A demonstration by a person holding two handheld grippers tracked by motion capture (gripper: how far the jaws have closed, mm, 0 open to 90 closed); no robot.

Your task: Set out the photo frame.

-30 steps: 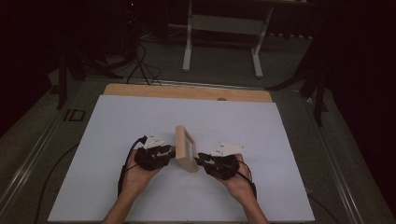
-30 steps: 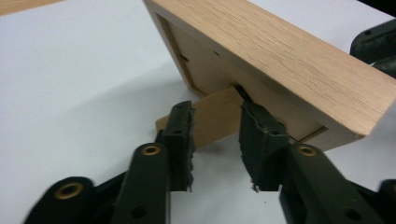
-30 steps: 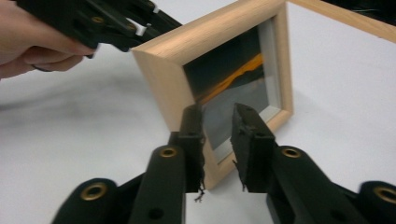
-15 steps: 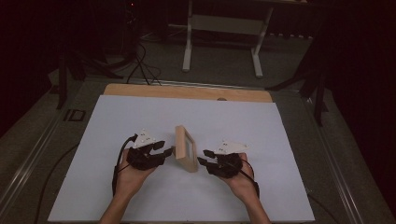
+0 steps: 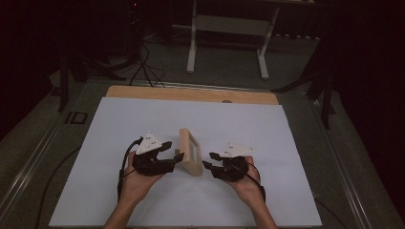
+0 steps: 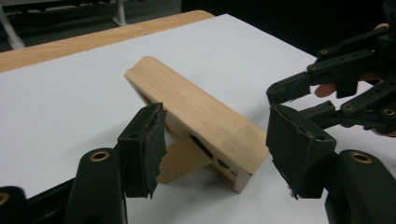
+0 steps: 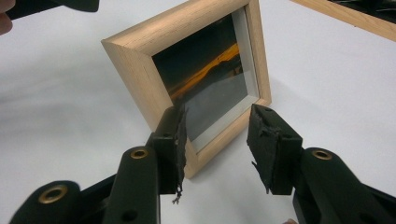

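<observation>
A: While the white table sheet [image 5: 143,119] takes up most of the high view, the thing that matters stands near its middle: a wooden picture frame [image 5: 190,151], upright on its rear easel stand [image 6: 182,161], leaning back slightly.

B: Noted. Long axis?

A: Seen from above, its top edge runs away from the person, toward the bare wooden table edge [image 5: 191,93]. The glazed face looks toward the person's right; the back and stand look toward the left.

B: So it sits between the two grippers. Which is nearer?

A: The left gripper [image 5: 167,153]. Its jaw tips reach close to the stand at the frame's back, though I cannot say they touch. The right gripper [image 5: 210,160] is just beside the near front corner, with a slim gap of sheet showing.

B: Jaw states?

A: Both released. The left gripper view has the frame's back and top edge between two spread pads [image 6: 142,149], neither pressing wood. The right gripper view has its pads [image 7: 267,144] apart in front of the frame's near lower corner; they overlap the corner in the picture, but I cannot tell whether either touches it. Both pairs of jaws have just been opening; nothing is gripped.

B: Judgement for the next move?

A: The frame stands free. Any regrasp probably comes sideways: the left toward the back, the right toward the glass. Pushing along that line could tip it, since the stand braces only the rear.
</observation>
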